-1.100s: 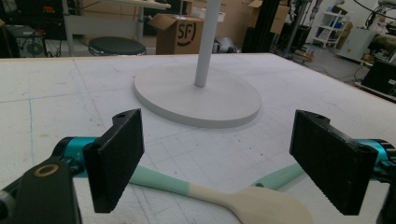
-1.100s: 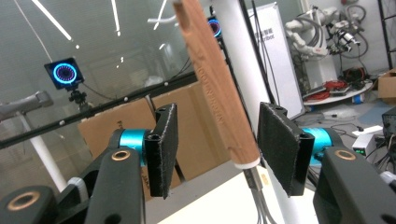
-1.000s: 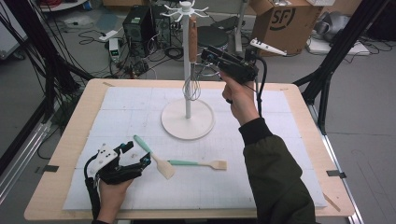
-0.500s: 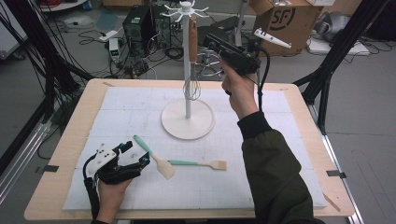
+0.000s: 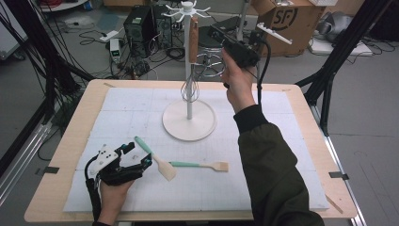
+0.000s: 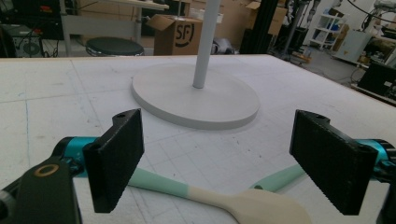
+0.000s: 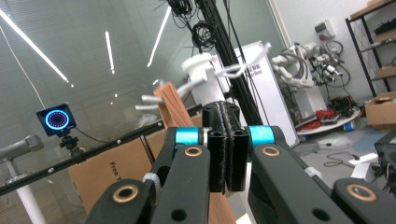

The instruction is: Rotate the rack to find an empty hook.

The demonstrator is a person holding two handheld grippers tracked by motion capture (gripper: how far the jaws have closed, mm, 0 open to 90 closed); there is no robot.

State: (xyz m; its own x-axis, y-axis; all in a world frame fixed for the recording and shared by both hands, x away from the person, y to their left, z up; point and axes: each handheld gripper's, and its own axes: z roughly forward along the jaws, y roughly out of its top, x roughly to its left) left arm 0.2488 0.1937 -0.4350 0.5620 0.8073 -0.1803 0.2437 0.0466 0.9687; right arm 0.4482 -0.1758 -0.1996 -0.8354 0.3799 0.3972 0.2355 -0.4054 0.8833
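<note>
Beside the top of the white round-based hook stand (image 5: 188,123), the right gripper (image 7: 226,149) has just closed its jaws together, empty, near the hanging wooden-handled wire whisk (image 5: 191,52). In front of the stand's base, the left gripper (image 6: 224,163) rests wide open over the mint-handled wooden spatula (image 6: 252,207).

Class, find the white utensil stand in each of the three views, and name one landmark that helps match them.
High view: white stand at centre, base on the mat, hooks at the top edge.
Left gripper view: its base and pole, upper middle, beyond the jaws.
Right gripper view: its hooked top, above the jaws.
Shared landmark: SF cardboard box, high and left gripper views.
</note>
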